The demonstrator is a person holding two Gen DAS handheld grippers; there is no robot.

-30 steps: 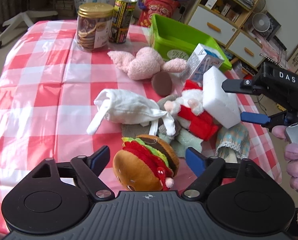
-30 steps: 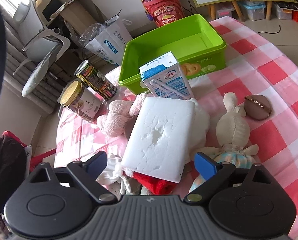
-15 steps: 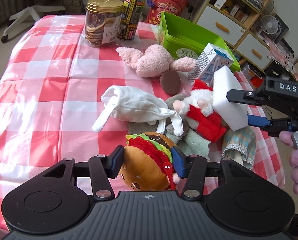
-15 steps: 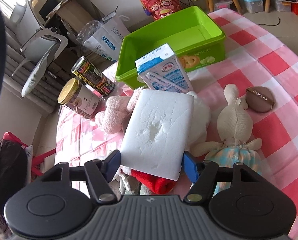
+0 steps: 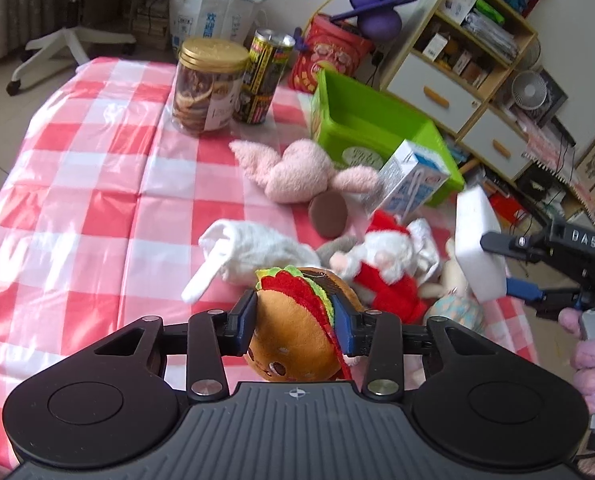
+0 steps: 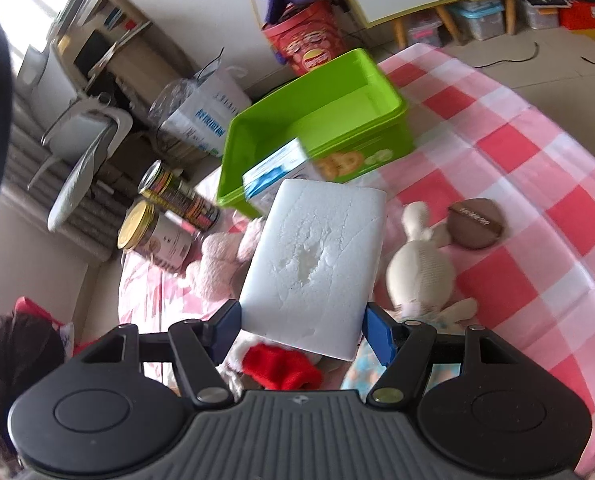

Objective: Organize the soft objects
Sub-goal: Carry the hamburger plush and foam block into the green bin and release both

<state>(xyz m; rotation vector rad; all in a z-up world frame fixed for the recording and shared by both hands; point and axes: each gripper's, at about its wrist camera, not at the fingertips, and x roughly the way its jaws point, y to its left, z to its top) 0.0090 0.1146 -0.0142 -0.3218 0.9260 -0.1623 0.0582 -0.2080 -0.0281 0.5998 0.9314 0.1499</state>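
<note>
Left wrist view: the left gripper [image 5: 293, 320], low centre, is closing, its blue pads pressing a burger plush [image 5: 293, 332]. The green bin [image 5: 373, 132] sits upper right.

Right wrist view: the right gripper [image 6: 299, 332] clamps a white sponge [image 6: 313, 264] at centre; the bin [image 6: 317, 120] lies above it.

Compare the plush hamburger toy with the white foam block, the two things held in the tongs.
The plush hamburger toy is rounded and many-coloured: tan bun, red and green layers. The white foam block is flat, rectangular and plain, with a pitted dent in its face. The hamburger bulges between the closing left tongs; the block keeps straight edges in the right tongs and sticks out far past them. Both are soft things gripped by blue pads above the checked tablecloth.
</note>
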